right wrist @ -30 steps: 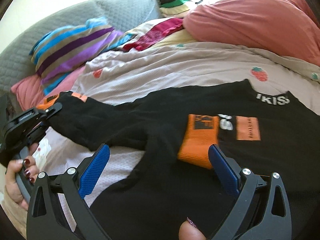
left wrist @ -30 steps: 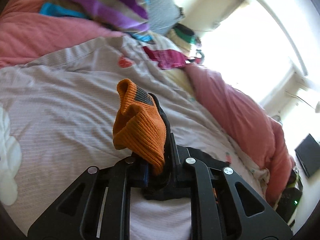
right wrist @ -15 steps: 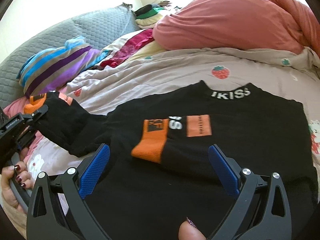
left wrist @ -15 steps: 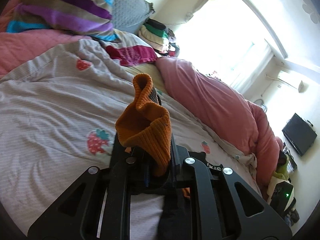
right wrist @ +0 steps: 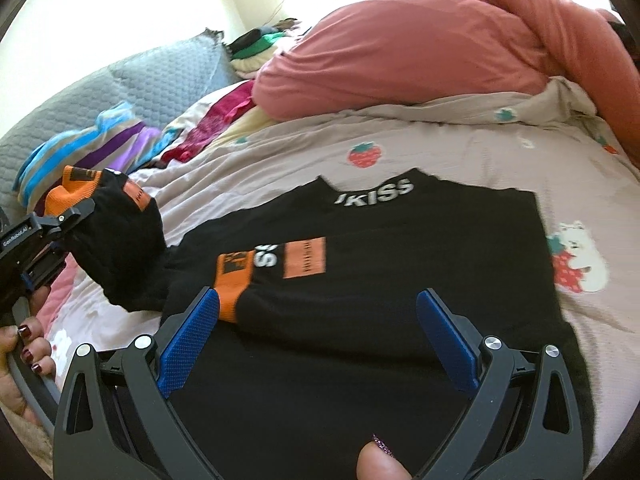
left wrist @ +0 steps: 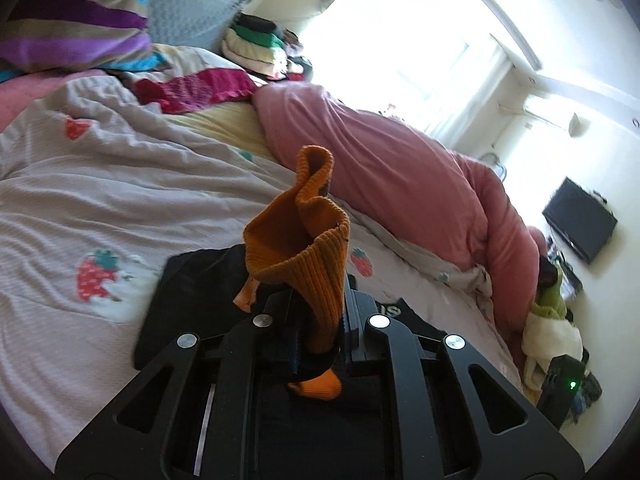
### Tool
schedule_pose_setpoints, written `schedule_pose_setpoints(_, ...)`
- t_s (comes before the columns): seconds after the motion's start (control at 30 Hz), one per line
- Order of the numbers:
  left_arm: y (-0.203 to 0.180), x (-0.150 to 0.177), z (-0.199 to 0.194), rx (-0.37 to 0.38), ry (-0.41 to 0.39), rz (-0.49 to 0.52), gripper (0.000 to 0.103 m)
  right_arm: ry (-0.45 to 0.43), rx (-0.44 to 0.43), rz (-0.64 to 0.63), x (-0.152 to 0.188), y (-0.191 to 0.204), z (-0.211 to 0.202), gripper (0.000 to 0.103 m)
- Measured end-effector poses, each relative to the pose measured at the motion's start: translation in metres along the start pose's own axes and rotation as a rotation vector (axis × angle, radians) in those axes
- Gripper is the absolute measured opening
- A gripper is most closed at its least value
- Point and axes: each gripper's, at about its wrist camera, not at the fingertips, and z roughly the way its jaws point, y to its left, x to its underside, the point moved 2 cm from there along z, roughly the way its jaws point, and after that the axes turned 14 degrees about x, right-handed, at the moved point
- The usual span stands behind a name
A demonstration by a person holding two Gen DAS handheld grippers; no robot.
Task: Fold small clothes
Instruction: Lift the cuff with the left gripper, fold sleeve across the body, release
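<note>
Gripping the orange cuff (left wrist: 316, 256) of the left sleeve (right wrist: 120, 256), the left tool (left wrist: 316, 328) holds it raised, unfolded; the black top (right wrist: 360, 300) lies flat on the bed (right wrist: 460, 140), other sleeve folded in, under the wide-open, empty right tool (right wrist: 316, 336).

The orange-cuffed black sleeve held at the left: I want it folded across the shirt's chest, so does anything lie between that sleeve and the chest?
Nothing visible does. The orange-cuffed black sleeve hangs from the left gripper beside the black knit shirt. The other orange cuff already lies on the chest; the open right gripper hovers there.
</note>
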Motion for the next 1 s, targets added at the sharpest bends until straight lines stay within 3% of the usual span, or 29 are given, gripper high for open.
schedule_pose_setpoints(0.53, -0.039, 0.054, 0.087, 0.069, 0.251, 0.069, 0.008, -0.016, 0.108, 0.115, 0.002, -0.072, -0.009, 0.098)
schedule_pose_setpoints(0.63, -0.042, 0.062, 0.098, 0.089, 0.302, 0.072, 0.018, -0.013, 0.121, 0.121, 0.003, -0.077, -0.008, 0.098)
schedule_pose_setpoints(0.7, -0.045, 0.064, 0.101, 0.102, 0.32, 0.08, 0.018, -0.01, 0.126, 0.124, 0.003, -0.079, -0.007, 0.098)
schedule_pose_setpoints(0.77, -0.046, 0.066, 0.103, 0.115, 0.335, 0.088, 0.031, -0.004, 0.126, 0.125, 0.004, -0.079, -0.005, 0.098)
schedule_pose_setpoints(0.9, -0.039, 0.06, 0.102, 0.071, 0.341, 0.125, 0.039, 0.012, 0.111, 0.106, 0.004, -0.068, 0.003, 0.098)
schedule_pose_setpoints(1.0, -0.026, 0.051, 0.099, 0.008, 0.329, 0.143, 0.053, 0.046, 0.08, 0.07, 0.006, -0.051, 0.014, 0.098)
